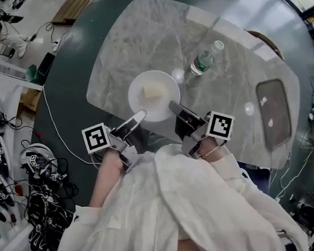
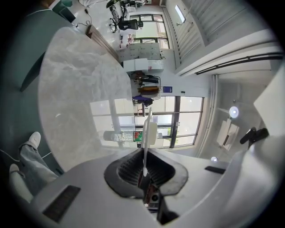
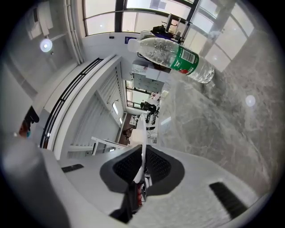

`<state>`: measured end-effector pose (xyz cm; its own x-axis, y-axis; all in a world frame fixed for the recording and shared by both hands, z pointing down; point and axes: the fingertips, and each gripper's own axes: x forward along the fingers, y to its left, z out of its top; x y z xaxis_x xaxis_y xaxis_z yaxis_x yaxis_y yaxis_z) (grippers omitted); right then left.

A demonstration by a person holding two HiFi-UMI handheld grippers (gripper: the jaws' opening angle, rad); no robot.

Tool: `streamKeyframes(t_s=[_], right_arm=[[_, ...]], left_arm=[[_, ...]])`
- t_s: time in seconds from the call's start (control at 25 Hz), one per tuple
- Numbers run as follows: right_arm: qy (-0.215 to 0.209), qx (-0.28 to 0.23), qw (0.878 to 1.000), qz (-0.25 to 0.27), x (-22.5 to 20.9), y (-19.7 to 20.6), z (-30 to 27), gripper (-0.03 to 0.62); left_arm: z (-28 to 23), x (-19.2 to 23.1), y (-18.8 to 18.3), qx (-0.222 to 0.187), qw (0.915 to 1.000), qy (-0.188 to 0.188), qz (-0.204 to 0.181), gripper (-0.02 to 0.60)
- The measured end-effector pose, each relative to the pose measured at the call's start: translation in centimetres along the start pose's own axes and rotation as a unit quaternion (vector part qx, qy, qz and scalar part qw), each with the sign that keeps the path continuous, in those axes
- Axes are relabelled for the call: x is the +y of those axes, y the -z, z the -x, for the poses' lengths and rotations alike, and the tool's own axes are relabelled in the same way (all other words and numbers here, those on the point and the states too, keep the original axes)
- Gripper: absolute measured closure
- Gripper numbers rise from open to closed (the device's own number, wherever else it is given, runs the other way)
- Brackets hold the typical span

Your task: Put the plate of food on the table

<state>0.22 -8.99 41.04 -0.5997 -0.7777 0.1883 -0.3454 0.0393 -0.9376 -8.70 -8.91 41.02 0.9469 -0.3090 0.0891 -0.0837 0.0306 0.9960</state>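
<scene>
Two-sided hold: my left gripper (image 1: 140, 116) and right gripper (image 1: 173, 105) each clamp the near rim of the plate (image 1: 161, 109), one on either side, to keep it level so that the food (image 1: 152, 91) does not slide. The plate is over the near edge of the table (image 1: 239, 113); a bottle (image 1: 202, 61) lies beyond.

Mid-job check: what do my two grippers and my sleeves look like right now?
The left gripper and right gripper match: light grey bodies, black ribbed pads, each carrying a white cube with black square markers. The person wears loose white sleeves.
</scene>
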Motion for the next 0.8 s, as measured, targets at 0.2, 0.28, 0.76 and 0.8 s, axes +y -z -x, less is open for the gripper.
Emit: streamKeyframes(t_s=[0.2, 0.28, 0.76, 0.8], right_arm=[[0.005, -0.01, 1.0, -0.009, -1.5, -2.7, -0.3, 0.58], [0.009, -0.014, 1.0, -0.014, -2.4, -3.5, -0.4, 0.58], [0.025, -0.05, 0.998, -0.041, -5.4, -5.4, -0.6, 0.58], [0.027, -0.056, 0.997, -0.044, -5.6, -5.4, -0.5, 0.58]], left_arm=[[-3.0, 0.4, -1.4, 0.017, 0.9997, -0.015, 0.002, 0.555], [-4.0, 0.7, -1.9, 0.024, 0.9995, -0.022, 0.001, 0.555], [-7.0, 2.3, -3.3, 0.071, 0.9963, -0.047, 0.006, 0.555], [-7.2, 2.4, -3.4, 0.078, 0.9958, -0.048, 0.006, 0.555]])
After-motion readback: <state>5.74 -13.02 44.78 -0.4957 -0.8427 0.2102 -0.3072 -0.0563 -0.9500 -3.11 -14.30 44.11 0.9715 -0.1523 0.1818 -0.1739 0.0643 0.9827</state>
